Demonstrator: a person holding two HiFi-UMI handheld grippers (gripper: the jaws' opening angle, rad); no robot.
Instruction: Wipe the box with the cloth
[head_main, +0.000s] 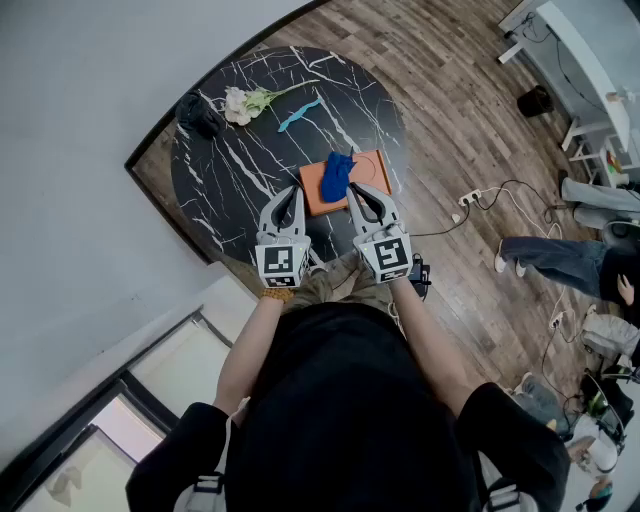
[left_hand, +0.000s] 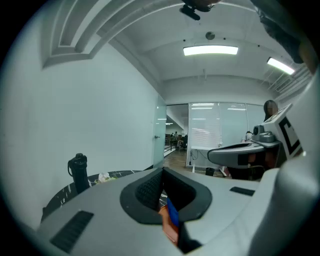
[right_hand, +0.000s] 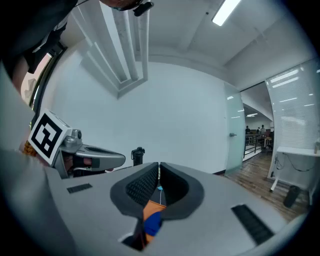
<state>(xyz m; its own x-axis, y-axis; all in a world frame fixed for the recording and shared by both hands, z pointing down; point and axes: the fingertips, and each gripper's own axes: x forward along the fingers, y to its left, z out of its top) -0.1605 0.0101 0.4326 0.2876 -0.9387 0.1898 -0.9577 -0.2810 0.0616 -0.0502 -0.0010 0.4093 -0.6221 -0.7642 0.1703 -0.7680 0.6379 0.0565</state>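
An orange box lies flat on the round black marble table, near its front edge. A crumpled blue cloth rests on top of the box. My left gripper hovers just left of the box, shut with nothing in it. On the box's near right side, my right gripper is also shut and empty. Through the closed jaws of the left gripper view a sliver of the orange box and blue cloth shows; the right gripper view likewise shows the box and cloth.
A black bottle, white flowers and a small light-blue item lie at the table's far side. A white wall runs along the left. Cables and a power strip lie on the wood floor to the right, near another person's legs.
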